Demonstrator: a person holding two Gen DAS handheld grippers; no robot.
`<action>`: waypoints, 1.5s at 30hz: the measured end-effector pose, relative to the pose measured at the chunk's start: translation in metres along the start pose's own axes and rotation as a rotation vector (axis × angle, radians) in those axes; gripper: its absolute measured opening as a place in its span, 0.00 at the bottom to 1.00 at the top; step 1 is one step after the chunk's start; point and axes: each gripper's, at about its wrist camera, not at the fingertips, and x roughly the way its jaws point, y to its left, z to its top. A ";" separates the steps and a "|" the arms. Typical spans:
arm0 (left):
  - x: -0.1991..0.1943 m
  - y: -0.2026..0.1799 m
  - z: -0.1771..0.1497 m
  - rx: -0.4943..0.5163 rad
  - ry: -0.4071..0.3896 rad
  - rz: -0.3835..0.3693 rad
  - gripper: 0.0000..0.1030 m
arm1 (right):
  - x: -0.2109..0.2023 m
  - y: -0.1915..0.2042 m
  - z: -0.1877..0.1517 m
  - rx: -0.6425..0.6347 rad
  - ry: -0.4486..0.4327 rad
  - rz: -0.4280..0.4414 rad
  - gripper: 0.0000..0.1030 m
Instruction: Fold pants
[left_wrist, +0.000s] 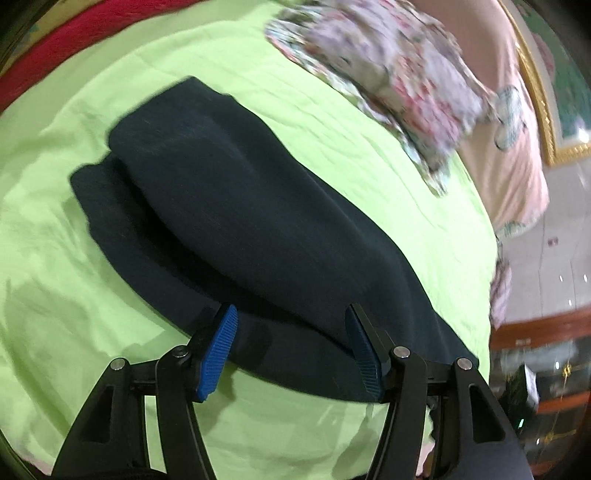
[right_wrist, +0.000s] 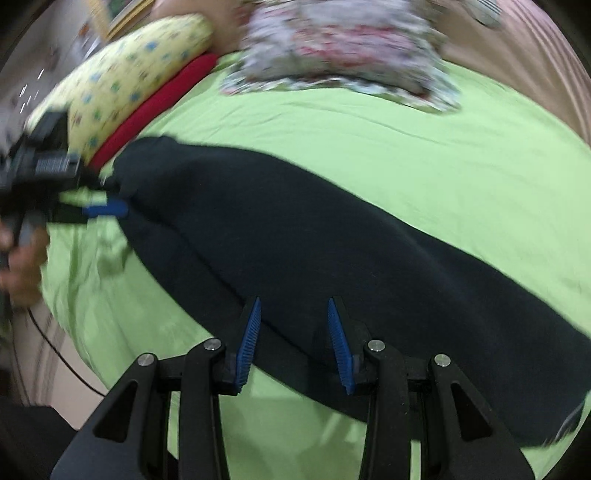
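Note:
Dark navy pants lie on a lime-green bedsheet, folded lengthwise with one leg stacked on the other. My left gripper is open, its blue pads straddling the pants' near edge with nothing pinched. In the right wrist view the pants stretch diagonally across the sheet. My right gripper is open over the pants' near edge, holding nothing. The left gripper also shows at the far left of that view, at the pants' end, held by a hand.
A floral pillow lies beyond the pants and also shows in the right wrist view. A yellow patterned pillow and a red band sit at the bed's left. A pink cover hangs off the right side.

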 end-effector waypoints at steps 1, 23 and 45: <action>-0.003 0.006 0.004 -0.013 -0.009 0.012 0.60 | 0.004 0.005 0.002 -0.026 0.003 0.005 0.38; -0.009 -0.002 0.041 -0.026 -0.163 0.086 0.15 | 0.029 0.028 0.023 -0.231 0.012 -0.040 0.06; -0.022 0.054 -0.009 -0.020 -0.122 0.137 0.13 | 0.022 0.042 -0.005 -0.200 0.116 0.061 0.07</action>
